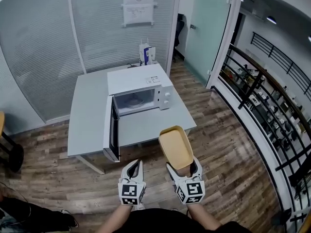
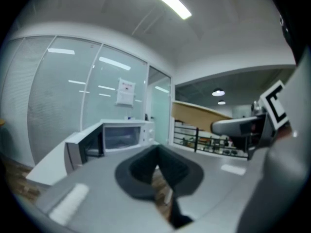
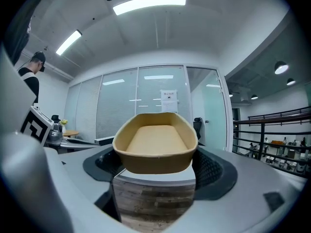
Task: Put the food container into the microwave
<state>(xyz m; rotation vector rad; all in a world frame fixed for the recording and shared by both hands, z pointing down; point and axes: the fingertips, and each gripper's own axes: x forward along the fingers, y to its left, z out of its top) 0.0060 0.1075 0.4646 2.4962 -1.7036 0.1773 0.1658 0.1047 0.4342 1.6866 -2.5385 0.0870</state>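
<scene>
A white microwave [image 1: 141, 89] stands on a grey table [image 1: 87, 110], its door [image 1: 112, 130] swung open to the left and the cavity showing. In front of the table my right gripper [image 1: 183, 169] is shut on a tan oval food container [image 1: 176, 145], gripping its near end with the jaws wide; the container [image 3: 156, 147] is empty and roughly level. Beside it my left gripper [image 1: 135, 165] is shut with nothing in it. From the left gripper view the microwave [image 2: 124, 136] lies ahead past the closed pads [image 2: 146, 166], and the container [image 2: 199, 114] shows at the right.
A small white and blue carton [image 1: 146, 53] stands behind the microwave. Frosted glass walls run behind the table, with a glass door [image 1: 209, 28] at the back right. A black railing [image 1: 262, 106] borders the wooden floor on the right. A person [image 3: 29, 76] stands off to the left.
</scene>
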